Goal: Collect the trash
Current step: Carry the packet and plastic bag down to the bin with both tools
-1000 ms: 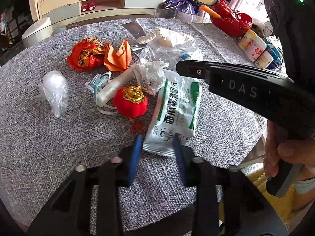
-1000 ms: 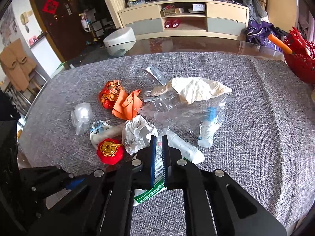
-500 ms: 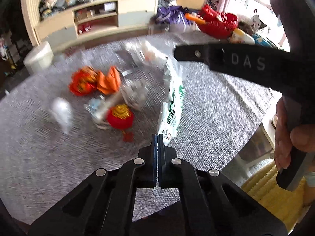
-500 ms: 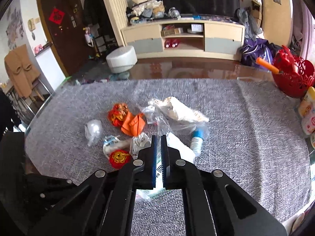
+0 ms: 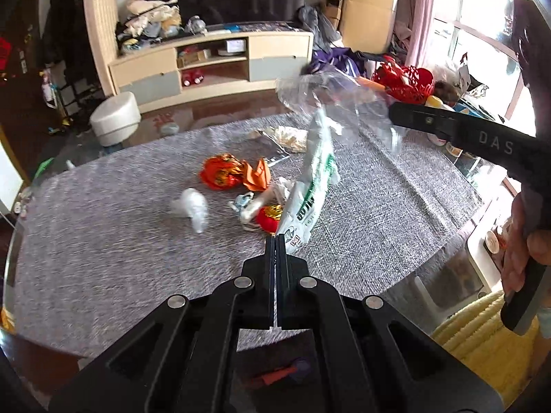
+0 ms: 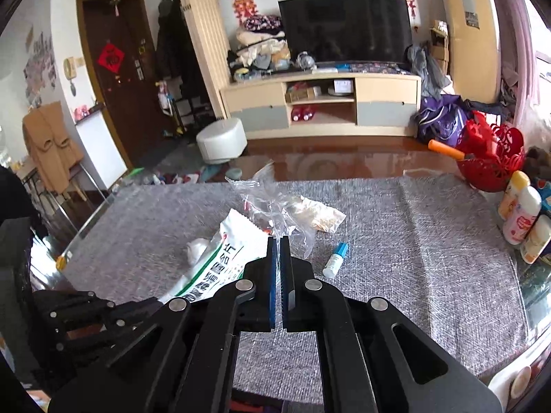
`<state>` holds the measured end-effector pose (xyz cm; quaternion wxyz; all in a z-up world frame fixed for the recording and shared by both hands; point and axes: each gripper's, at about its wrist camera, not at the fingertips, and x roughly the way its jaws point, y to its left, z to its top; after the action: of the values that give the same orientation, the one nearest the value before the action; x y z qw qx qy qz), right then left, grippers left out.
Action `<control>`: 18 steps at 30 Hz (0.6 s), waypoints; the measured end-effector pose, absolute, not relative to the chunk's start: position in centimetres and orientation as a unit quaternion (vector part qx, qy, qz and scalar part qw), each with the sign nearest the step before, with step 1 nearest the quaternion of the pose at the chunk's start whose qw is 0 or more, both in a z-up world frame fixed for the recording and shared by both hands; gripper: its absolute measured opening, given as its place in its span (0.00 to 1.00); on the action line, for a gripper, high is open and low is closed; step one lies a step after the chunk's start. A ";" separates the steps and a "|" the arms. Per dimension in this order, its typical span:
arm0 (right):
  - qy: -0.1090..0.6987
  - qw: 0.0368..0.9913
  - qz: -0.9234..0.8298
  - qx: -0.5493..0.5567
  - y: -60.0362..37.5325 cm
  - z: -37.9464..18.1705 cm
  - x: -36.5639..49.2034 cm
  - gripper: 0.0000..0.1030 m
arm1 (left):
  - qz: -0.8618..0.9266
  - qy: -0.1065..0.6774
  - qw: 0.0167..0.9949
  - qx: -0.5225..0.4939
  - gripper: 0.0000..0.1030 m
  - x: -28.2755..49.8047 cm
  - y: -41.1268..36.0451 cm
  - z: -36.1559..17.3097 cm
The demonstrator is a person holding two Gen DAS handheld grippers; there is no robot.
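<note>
left gripper [image 5: 275, 237] jaws now closed on white-green packet [image 5: 310, 186], lifted off table [image 5: 103, 241] | right gripper [image 6: 277, 239] clamped on clear plastic bag [image 6: 272, 203] ahead, raised too | both pieces picked, remaining trash below-ahead | next: bin

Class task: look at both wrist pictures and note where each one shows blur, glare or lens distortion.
Left wrist view: the table cloth is streaked with motion blur, the window is blown out white, and black corners mark the fisheye rim. Right wrist view: sharper overall; the door and radiator lean and bow from the fisheye, and the bare tabletop carries a sheen reflecting the room.
</note>
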<state>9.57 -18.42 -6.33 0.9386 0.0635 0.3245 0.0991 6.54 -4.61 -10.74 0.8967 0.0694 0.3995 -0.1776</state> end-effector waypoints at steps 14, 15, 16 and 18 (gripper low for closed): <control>0.311 0.942 0.105 0.070 -19.3 -5.7 4.3 0.03 | -0.153 0.376 0.911 0.070 0.00 -0.5 -1.8 -9.0; 0.314 0.941 0.108 0.070 -19.1 -5.9 3.8 0.03 | -0.149 0.377 0.912 0.066 0.00 -0.7 -1.5 -9.1; 0.318 0.938 0.113 0.073 -19.0 -6.2 3.4 0.03 | -0.146 0.379 0.912 0.063 0.00 -1.0 -1.2 -9.4; 0.325 0.935 0.122 0.077 -18.7 -6.7 2.2 0.03 | -0.141 0.385 0.911 0.052 0.00 -1.8 -0.5 -10.0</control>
<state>2.19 -18.66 -6.65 0.9345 0.0771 0.3254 0.1218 -1.75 -0.53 -10.04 0.9106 0.0517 0.3852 -0.1407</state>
